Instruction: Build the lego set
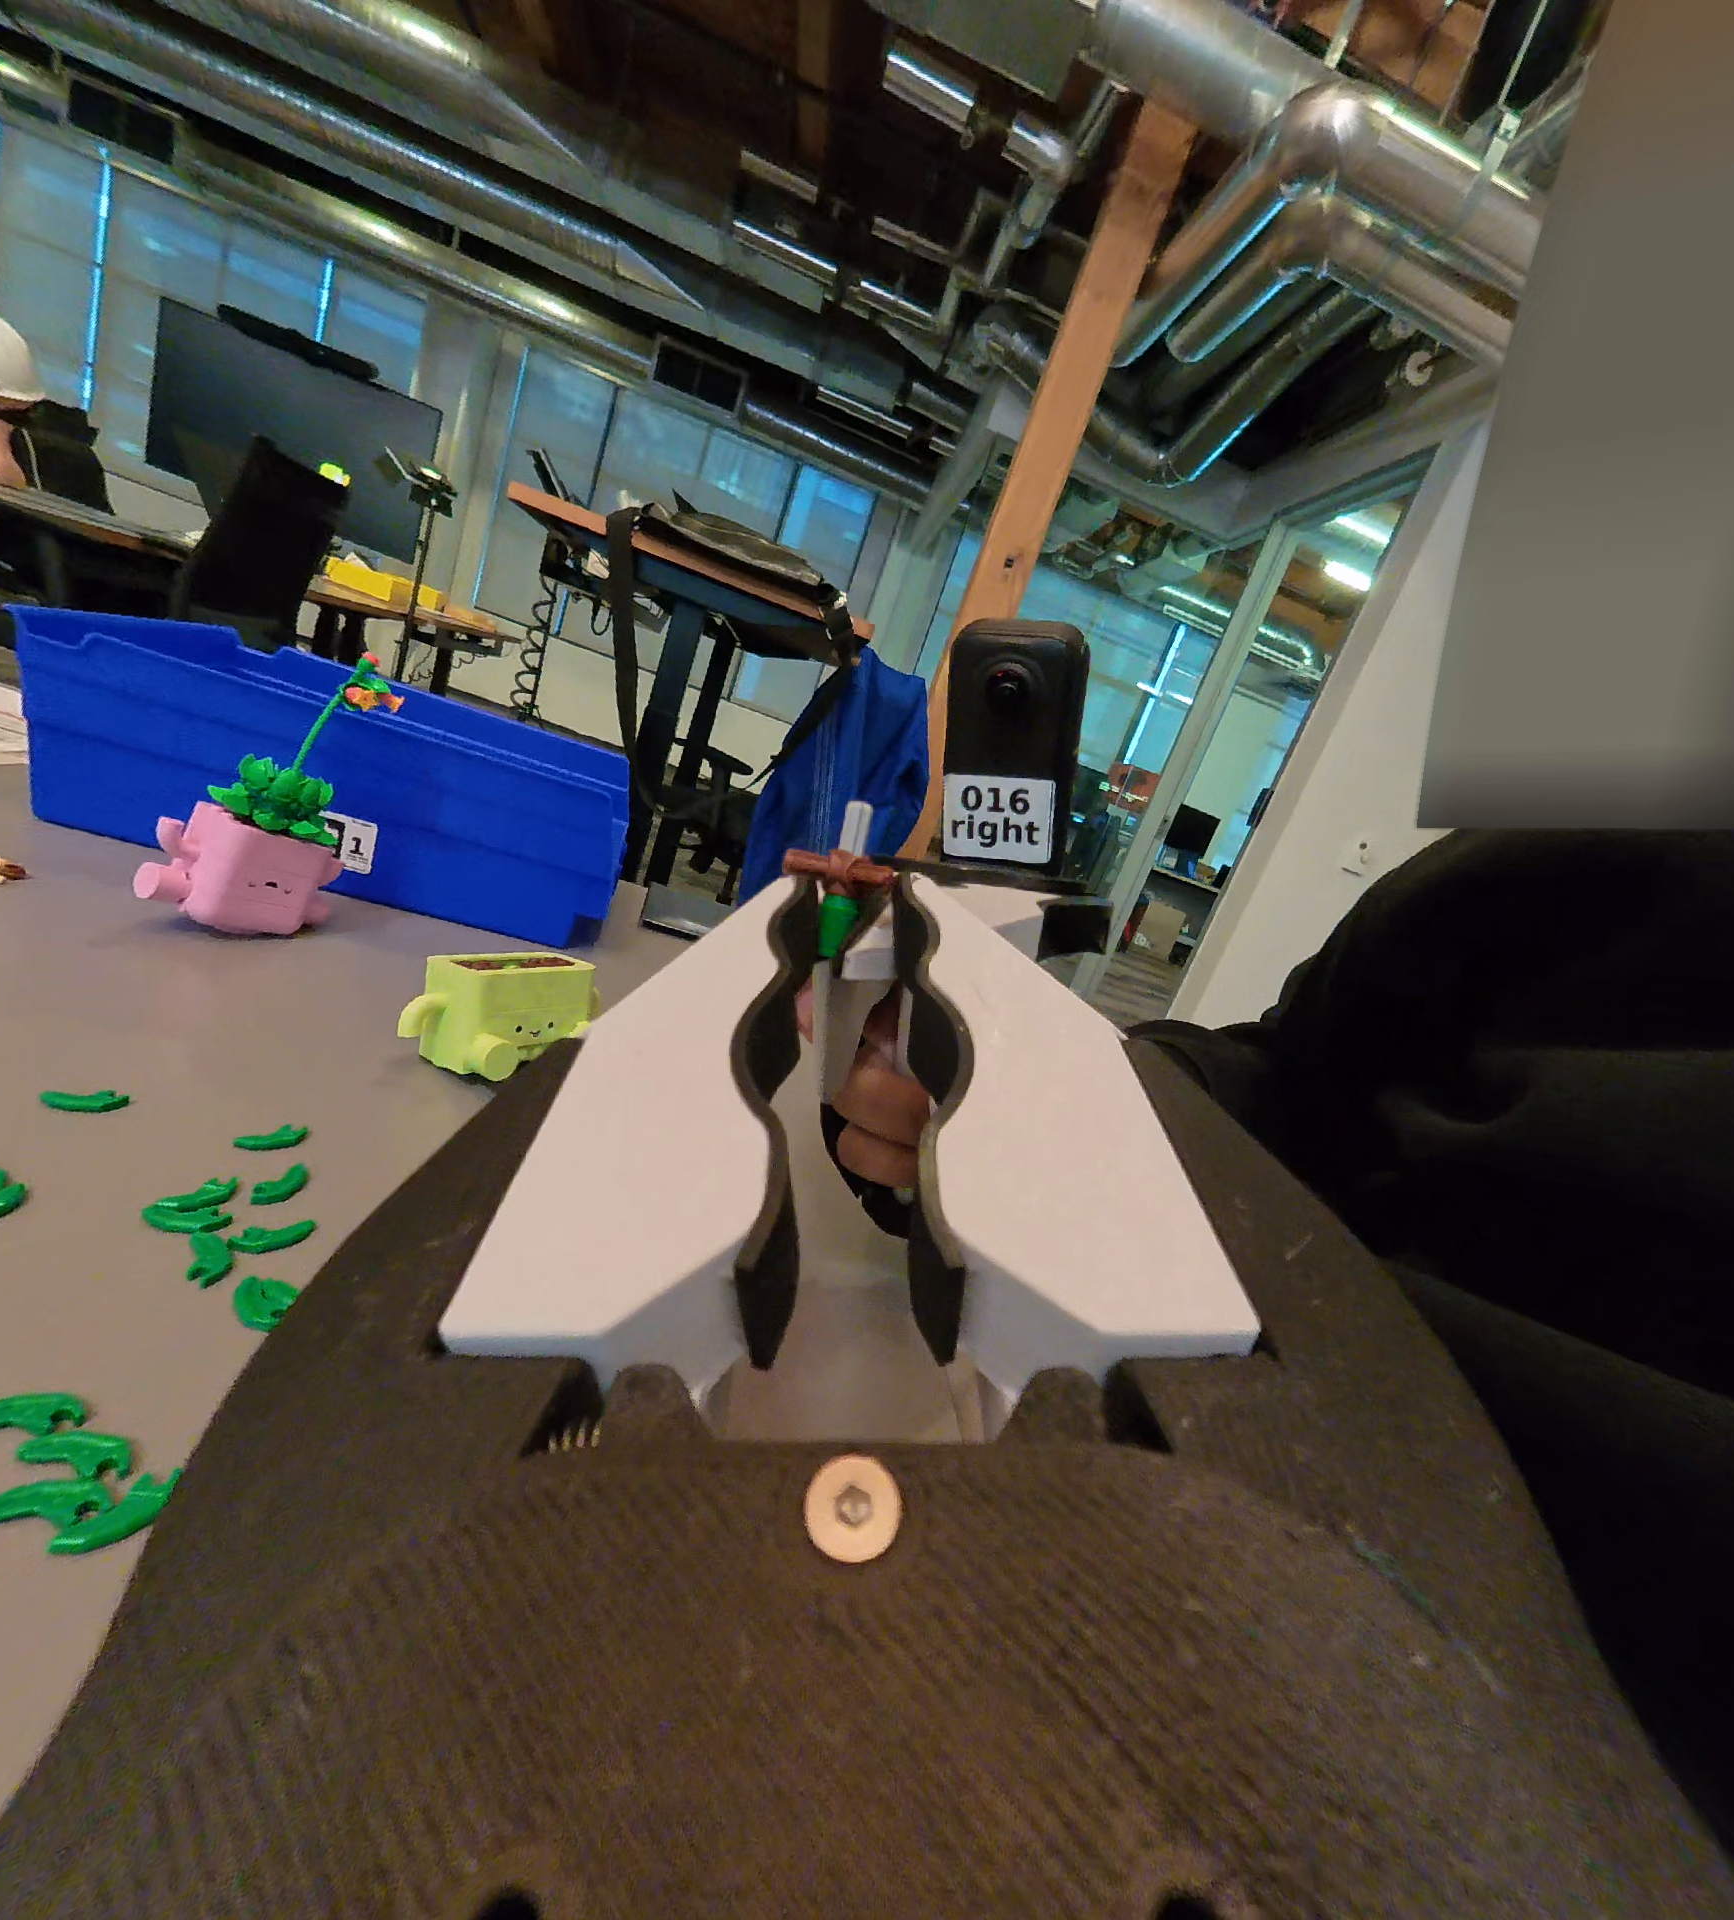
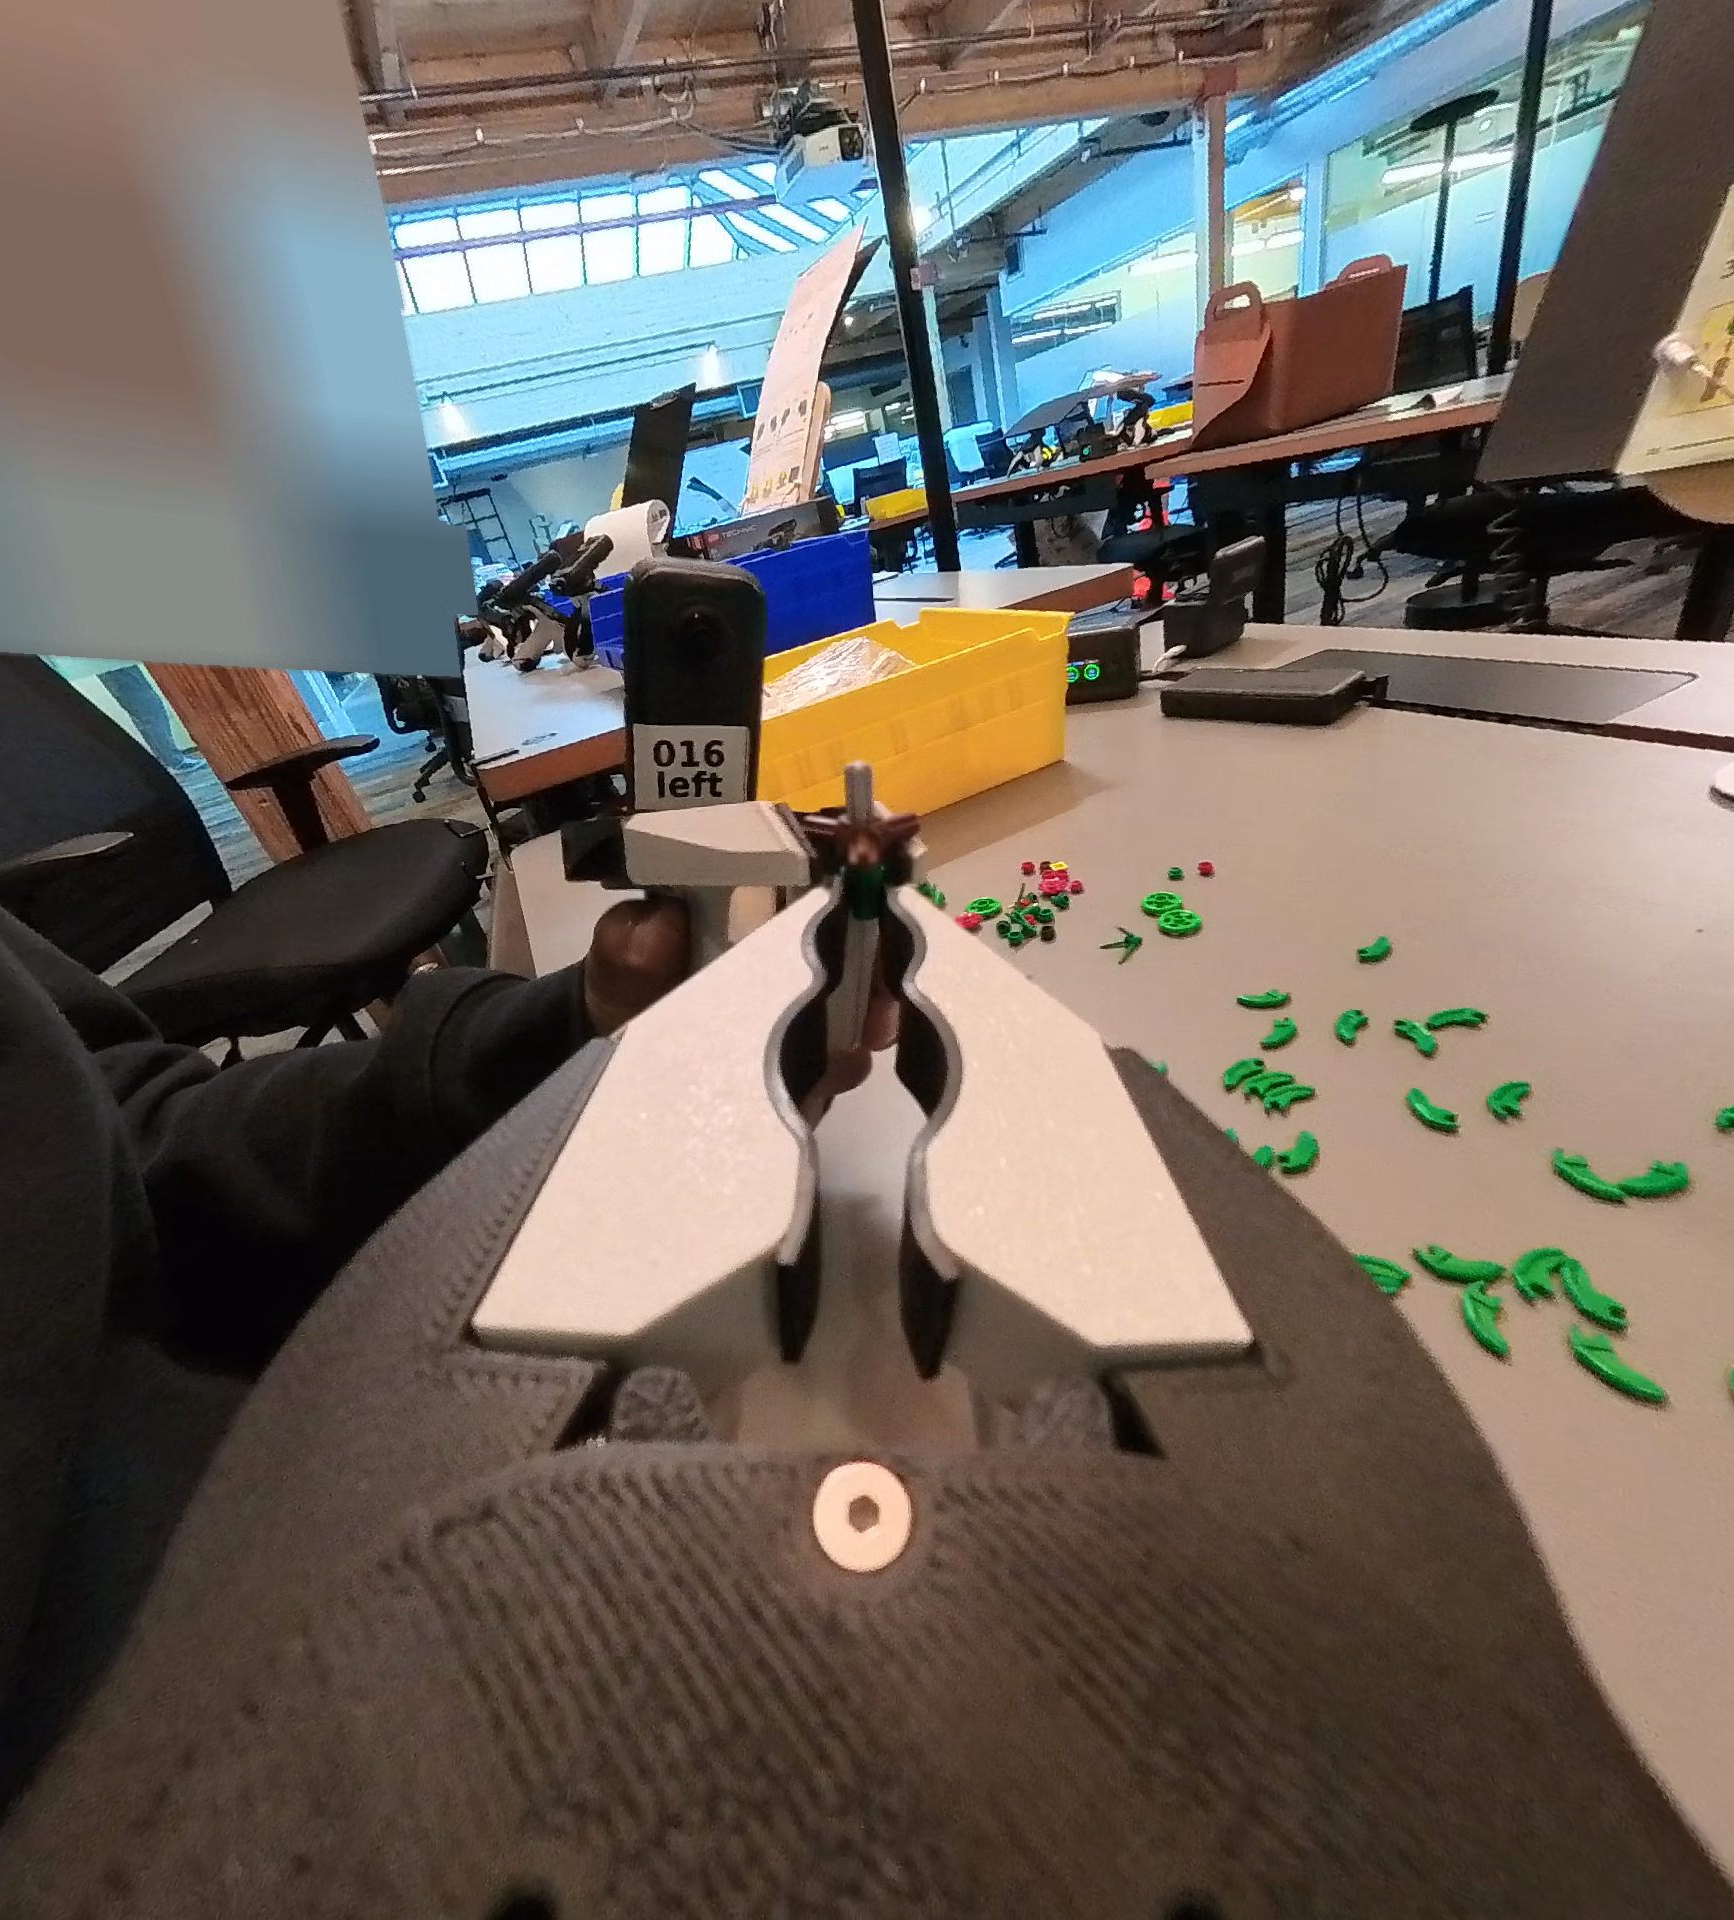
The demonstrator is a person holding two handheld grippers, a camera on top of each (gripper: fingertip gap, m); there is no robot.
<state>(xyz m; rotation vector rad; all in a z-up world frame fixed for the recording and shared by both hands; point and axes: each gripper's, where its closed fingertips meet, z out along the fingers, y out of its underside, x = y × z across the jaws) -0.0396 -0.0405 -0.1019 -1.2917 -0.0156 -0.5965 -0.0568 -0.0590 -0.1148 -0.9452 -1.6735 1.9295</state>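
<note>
Both grippers meet above the table (image 2: 1362,831) edge, tips together. The left gripper (image 1: 840,894) is clamped on a brown piece (image 1: 837,865) with a green sleeve (image 1: 835,920), threaded on a grey axle (image 1: 858,826). The right gripper (image 2: 865,896) appears closed on the same axle; contact is partly hidden. Green leaves (image 2: 1445,1112) lie scattered on the table. A pink pot (image 1: 239,868) and a lime pot (image 1: 504,1008) stand before a blue bin (image 1: 323,758).

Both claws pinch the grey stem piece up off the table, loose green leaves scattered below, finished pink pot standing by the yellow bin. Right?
One error: the pink pot stands by the blue bin, not the yellow one, as the left wrist view shows. The rest holds: both claws pinch the grey stem piece above scattered green leaves.
</note>
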